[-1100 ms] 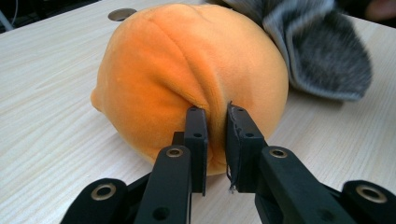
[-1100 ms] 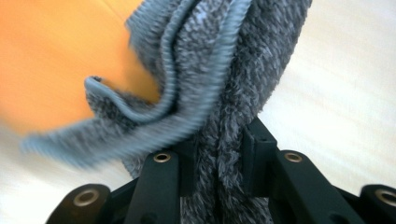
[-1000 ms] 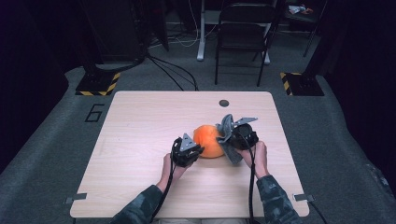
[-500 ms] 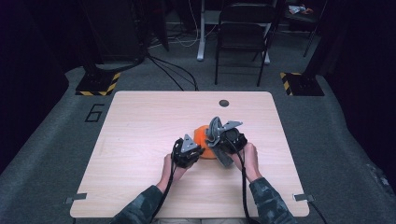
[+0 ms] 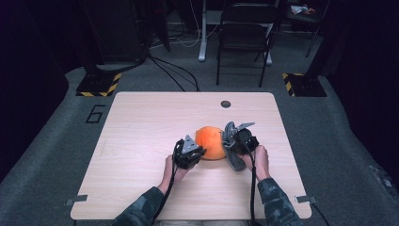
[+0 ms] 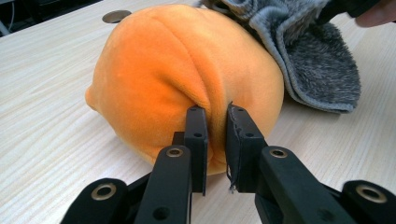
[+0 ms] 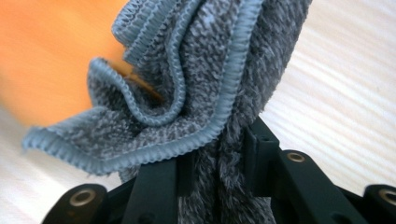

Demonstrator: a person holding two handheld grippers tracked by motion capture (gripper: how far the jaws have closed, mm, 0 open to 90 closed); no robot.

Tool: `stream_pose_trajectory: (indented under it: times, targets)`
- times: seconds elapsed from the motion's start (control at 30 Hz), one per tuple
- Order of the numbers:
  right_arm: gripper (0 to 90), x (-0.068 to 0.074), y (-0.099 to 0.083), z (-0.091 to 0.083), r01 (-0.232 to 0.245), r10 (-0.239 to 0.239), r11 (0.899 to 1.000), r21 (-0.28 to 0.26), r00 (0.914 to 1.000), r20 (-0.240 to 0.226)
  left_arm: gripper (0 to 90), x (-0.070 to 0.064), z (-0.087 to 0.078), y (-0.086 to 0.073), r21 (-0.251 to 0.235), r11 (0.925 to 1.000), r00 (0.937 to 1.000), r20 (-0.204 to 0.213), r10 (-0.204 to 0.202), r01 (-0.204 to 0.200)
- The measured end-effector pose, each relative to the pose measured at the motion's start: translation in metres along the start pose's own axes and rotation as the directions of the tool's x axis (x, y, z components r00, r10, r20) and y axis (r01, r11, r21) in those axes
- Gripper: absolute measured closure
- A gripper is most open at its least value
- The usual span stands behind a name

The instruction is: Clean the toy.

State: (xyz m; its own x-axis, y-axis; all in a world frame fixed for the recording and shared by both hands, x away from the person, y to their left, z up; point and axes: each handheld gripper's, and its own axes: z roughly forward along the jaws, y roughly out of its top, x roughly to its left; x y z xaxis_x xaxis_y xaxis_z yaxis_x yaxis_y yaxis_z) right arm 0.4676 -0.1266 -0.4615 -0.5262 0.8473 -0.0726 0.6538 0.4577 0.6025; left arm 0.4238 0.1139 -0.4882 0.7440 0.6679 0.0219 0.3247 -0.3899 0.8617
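An orange plush ball (image 5: 210,142) lies on the wooden table (image 5: 141,122), right of its middle. My left gripper (image 5: 188,153) sits at the ball's near-left side. In the left gripper view the jaws (image 6: 215,114) are shut on a pinched fold of the orange plush (image 6: 159,70). My right gripper (image 5: 240,139) is at the ball's right side, shut on a grey fuzzy cloth (image 5: 230,153) that hangs onto the table. In the right gripper view the cloth (image 7: 210,60) bunches up between the jaws (image 7: 219,140), with the orange plush (image 7: 46,51) blurred behind it. The cloth (image 6: 313,60) rests against the ball's far right.
A round cable hole (image 5: 225,104) sits near the table's far edge. Beyond the table stand a black folding chair (image 5: 244,33) and a striped floor base (image 5: 99,84). Bare wood lies to the left and at the back.
The right gripper swept the grey cloth left over the top of the ball, then back to its right side. The left gripper stayed pinched on the plush.
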Motion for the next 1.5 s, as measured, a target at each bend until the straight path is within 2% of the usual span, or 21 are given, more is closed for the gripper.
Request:
stream_pose_trajectory:
  times: [0.1, 0.13, 0.17, 0.27, 0.37, 0.4, 0.43, 0.5, 0.53, 0.57, 0.63, 0.7, 0.77, 0.8, 0.87, 0.97, 1.1, 1.2, 1.3, 1.43, 1.5]
  targets:
    - [69.6, -0.007, -0.008, 0.01, -0.007, 0.006, 0.999, 0.043, 0.9996, 0.028, 79.6, 0.0, -0.001, 0.0, 0.0, 1.0, 1.0, -0.005, 0.003, -0.003]
    - [69.6, -0.009, -0.011, 0.014, -0.03, 0.028, 0.997, 0.069, 0.9992, 0.028, 79.6, 0.0, 0.0, 0.0, -0.004, 1.0, 1.0, -0.004, 0.004, -0.004]
    - [69.4, -0.012, -0.015, 0.019, -0.03, 0.028, 0.996, 0.08, 0.9992, 0.03, 79.5, 0.0, 0.0, 0.0, -0.005, 1.0, 1.0, -0.005, 0.005, -0.005]
    - [69.0, -0.016, -0.017, 0.022, -0.046, 0.044, 0.995, 0.085, 0.9988, 0.02, 79.5, 0.002, 0.0, 0.0, -0.007, 1.0, 1.0, -0.002, 0.002, -0.002]
    - [69.0, -0.017, -0.013, 0.016, -0.048, 0.045, 0.995, 0.087, 0.9983, 0.038, 79.4, 0.002, -0.001, -0.001, -0.01, 0.9999, 1.0, -0.003, -0.006, 0.006]
    - [69.0, -0.019, -0.011, 0.011, -0.059, 0.055, 0.995, 0.077, 0.9974, 0.045, 79.4, 0.002, -0.001, -0.001, -0.01, 0.9999, 1.0, -0.002, -0.008, 0.008]
    - [69.0, -0.02, -0.009, 0.006, -0.056, 0.054, 0.998, 0.031, 0.9968, 0.058, 79.3, 0.002, -0.001, -0.001, -0.01, 0.9999, 1.0, -0.001, -0.006, 0.006]
    - [69.0, -0.019, -0.003, -0.01, -0.058, 0.06, 0.998, -0.03, 0.9973, 0.044, 79.3, 0.002, -0.001, 0.0, -0.012, 0.9999, 1.0, -0.002, 0.0, 0.0]
    - [69.0, -0.016, 0.002, -0.019, -0.06, 0.062, 0.996, -0.067, 0.9977, 0.028, 79.2, 0.003, -0.001, 0.0, -0.014, 0.9999, 1.0, -0.002, 0.002, -0.002]
    - [69.0, -0.011, 0.007, -0.027, -0.045, 0.045, 0.993, -0.112, 0.999, -0.004, 79.1, 0.003, -0.001, 0.0, -0.012, 0.9999, 1.0, -0.002, 0.0, 0.0]
    - [69.0, -0.001, 0.012, -0.033, -0.034, 0.026, 0.99, -0.137, 0.9981, -0.057, 78.6, 0.003, -0.001, 0.0, -0.019, 0.9998, 1.0, -0.004, -0.003, 0.003]
    - [68.6, 0.013, 0.015, -0.026, 0.016, -0.023, 0.994, -0.108, 0.9975, -0.067, 77.3, 0.003, -0.004, 0.001, -0.024, 0.9997, 1.0, -0.005, -0.002, 0.002]
    - [68.4, 0.022, 0.012, -0.014, 0.055, -0.057, 0.996, -0.077, 0.9981, -0.026, 71.8, 0.003, -0.007, 0.003, -0.023, 0.9997, 0.9999, -0.011, 0.007, -0.008]
    - [68.4, 0.022, 0.01, -0.01, 0.056, -0.057, 0.996, -0.074, 0.9983, -0.016, 68.1, 0.002, -0.009, 0.005, -0.028, 0.9995, 0.9997, -0.023, 0.011, -0.011]
    - [68.2, 0.018, 0.008, -0.01, 0.03, -0.032, 0.996, -0.078, 0.9989, -0.035, 59.4, 0.0, -0.012, 0.007, -0.033, 0.9989, 0.9988, -0.036, 0.033, -0.034]
    - [68.2, 0.013, 0.006, -0.01, 0.006, -0.009, 0.997, -0.076, 0.999, -0.045, 47.2, -0.004, -0.013, 0.009, -0.001, 0.9979, 0.9951, -0.075, 0.065, -0.065]
    - [68.2, 0.014, 0.006, -0.009, 0.02, -0.023, 0.997, -0.081, 0.999, -0.038, 40.6, -0.006, -0.004, 0.005, 0.038, 0.9981, 0.9938, -0.098, 0.052, -0.049]
    - [68.1, 0.015, 0.007, -0.009, 0.025, -0.029, 0.996, -0.083, 0.9987, -0.043, 43.4, -0.008, 0.004, 0.002, 0.069, 0.9956, 0.9899, -0.123, 0.072, -0.064]
    - [67.8, 0.016, 0.006, -0.008, 0.017, -0.021, 0.997, -0.076, 0.9987, -0.045, 55.0, -0.01, 0.008, -0.002, 0.081, 0.9932, 0.9855, -0.141, 0.094, -0.083]
    - [67.7, 0.016, 0.007, -0.008, 0.035, -0.039, 0.996, -0.083, 0.9983, -0.043, 69.7, -0.008, 0.008, -0.003, 0.068, 0.9941, 0.9871, -0.13, 0.093, -0.084]
    - [67.6, 0.017, 0.008, -0.01, 0.01, -0.014, 0.997, -0.081, 0.999, -0.043, 73.6, -0.006, 0.007, -0.002, 0.059, 0.9953, 0.9892, -0.121, 0.084, -0.077]
